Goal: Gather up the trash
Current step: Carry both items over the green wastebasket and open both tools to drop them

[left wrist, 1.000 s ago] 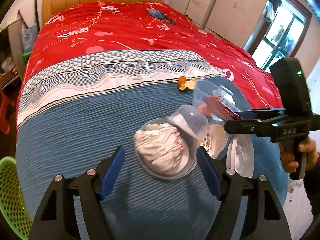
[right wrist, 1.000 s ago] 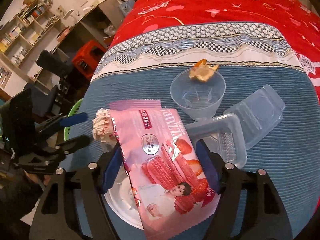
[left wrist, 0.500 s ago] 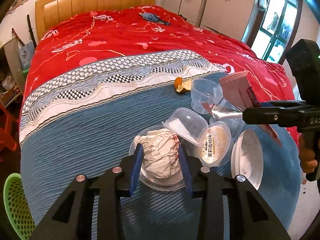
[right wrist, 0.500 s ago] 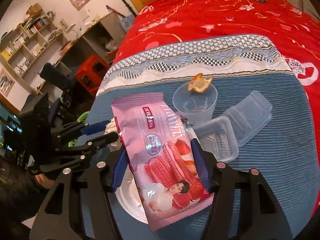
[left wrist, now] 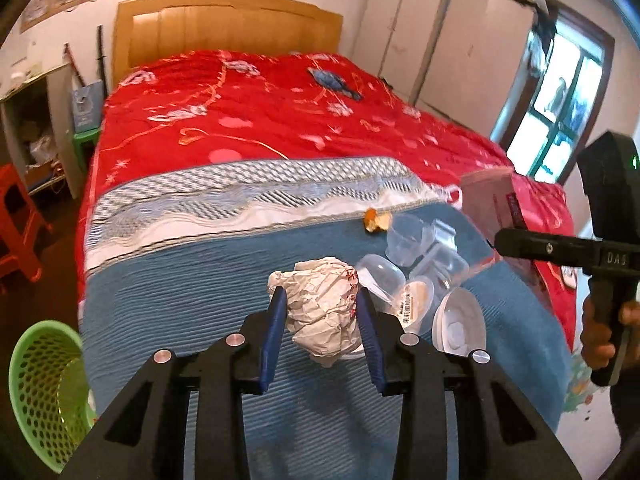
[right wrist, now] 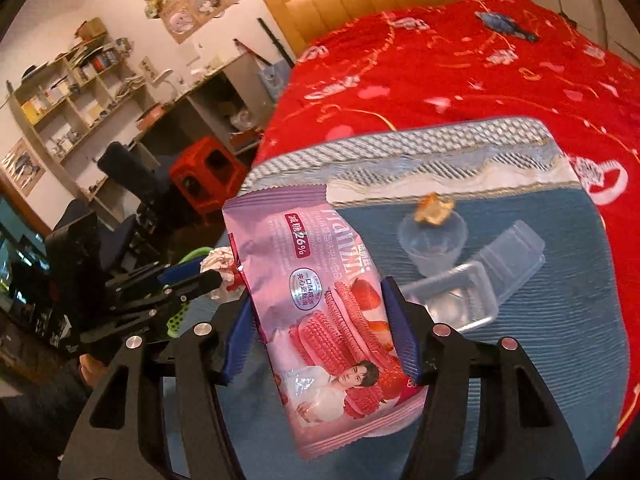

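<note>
My left gripper is shut on a crumpled white paper ball, held above the blue bedspread. My right gripper is shut on a pink snack wrapper, lifted off the bed; the wrapper also shows at the right of the left wrist view. Left on the bed are a clear plastic cup, a clear tray, a clear lid box, an orange peel scrap, a lidded pudding cup and a white bowl.
A green mesh basket stands on the floor left of the bed's foot. Red stools, a desk and shelves line the left wall. A red quilt covers the far bed. A hand grips the right tool.
The left gripper closed on the paper ball and lifted it out of its clear dish. The right gripper tightened on the pink wrapper and rose with it.
</note>
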### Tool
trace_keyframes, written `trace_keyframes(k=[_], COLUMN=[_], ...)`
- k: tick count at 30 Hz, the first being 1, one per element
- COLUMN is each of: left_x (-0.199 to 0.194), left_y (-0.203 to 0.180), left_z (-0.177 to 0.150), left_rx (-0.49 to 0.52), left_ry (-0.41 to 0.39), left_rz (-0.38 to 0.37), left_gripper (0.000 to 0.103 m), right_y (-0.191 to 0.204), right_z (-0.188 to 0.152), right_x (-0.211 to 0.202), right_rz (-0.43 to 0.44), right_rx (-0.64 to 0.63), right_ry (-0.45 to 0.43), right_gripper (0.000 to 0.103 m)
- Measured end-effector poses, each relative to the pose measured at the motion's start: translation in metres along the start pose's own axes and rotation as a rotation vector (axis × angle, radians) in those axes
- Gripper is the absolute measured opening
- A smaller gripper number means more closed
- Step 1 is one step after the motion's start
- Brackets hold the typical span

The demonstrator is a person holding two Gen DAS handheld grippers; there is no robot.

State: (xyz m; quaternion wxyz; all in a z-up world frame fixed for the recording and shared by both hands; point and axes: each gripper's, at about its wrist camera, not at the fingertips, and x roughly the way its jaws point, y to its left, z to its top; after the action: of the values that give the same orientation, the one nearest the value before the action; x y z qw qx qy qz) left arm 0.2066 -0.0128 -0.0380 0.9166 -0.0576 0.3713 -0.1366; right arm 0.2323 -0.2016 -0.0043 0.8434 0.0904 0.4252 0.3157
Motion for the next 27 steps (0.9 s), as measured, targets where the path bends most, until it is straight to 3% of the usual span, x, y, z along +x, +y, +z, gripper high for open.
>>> trace_keyframes(k=[8, 18, 27], left_x=[-0.062, -0.129, -0.132], left_y=[0.059, 0.175, 0.259], left_z=[-0.015, -0.061, -0.098], left_rx=[-0.085, -0.263, -0.377], left_ry=[-0.061, -0.077, -0.015], left_rz=[0.094, 0.28, 0.379], left_gripper=[0.035, 0.035, 0.037], right_y=[0.061, 0.159, 0.228], right_z=[-0.003, -0.006, -0.007], right_x=[0.025, 0.097, 0.165], right_rz=[0.086, 0.227, 0.306], right_rx=[-0.033, -0.09, -0.099], right_ry=[0.01, 0.086, 0.174], right_gripper=[0.06, 0.06, 0.06])
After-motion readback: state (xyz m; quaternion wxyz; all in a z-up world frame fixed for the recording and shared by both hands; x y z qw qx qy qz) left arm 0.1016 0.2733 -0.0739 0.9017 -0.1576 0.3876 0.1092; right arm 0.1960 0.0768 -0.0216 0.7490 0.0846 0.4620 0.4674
